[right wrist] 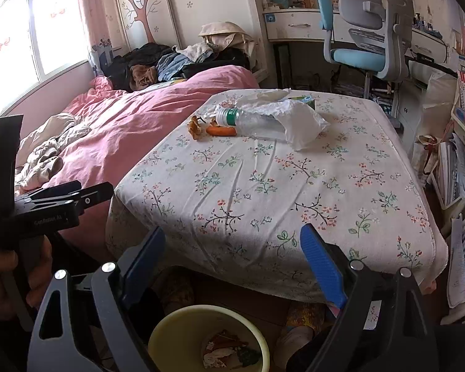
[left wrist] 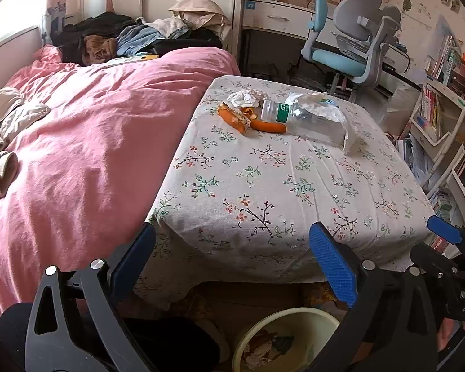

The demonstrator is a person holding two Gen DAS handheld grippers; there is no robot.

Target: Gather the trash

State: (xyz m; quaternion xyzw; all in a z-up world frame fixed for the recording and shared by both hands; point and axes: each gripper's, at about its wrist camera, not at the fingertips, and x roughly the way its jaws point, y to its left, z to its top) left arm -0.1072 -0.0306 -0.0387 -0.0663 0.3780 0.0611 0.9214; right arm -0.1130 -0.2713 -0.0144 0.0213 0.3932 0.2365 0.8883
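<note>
The left gripper [left wrist: 232, 266] and right gripper [right wrist: 232, 266] both hang with jaws spread wide and nothing between them, over a yellow bin [right wrist: 207, 338] at six o'clock on the floor, scraps already in its bottom. Beyond them a table [right wrist: 263, 204] under a floral cloth carries the trash toward twelve o'clock: a clear bottle [right wrist: 251, 121] with white tissue [right wrist: 300, 121] draped over it, and orange peel [left wrist: 254, 121] just at its nine o'clock. A pink bed [left wrist: 93, 142] lies at nine o'clock of the table.
</note>
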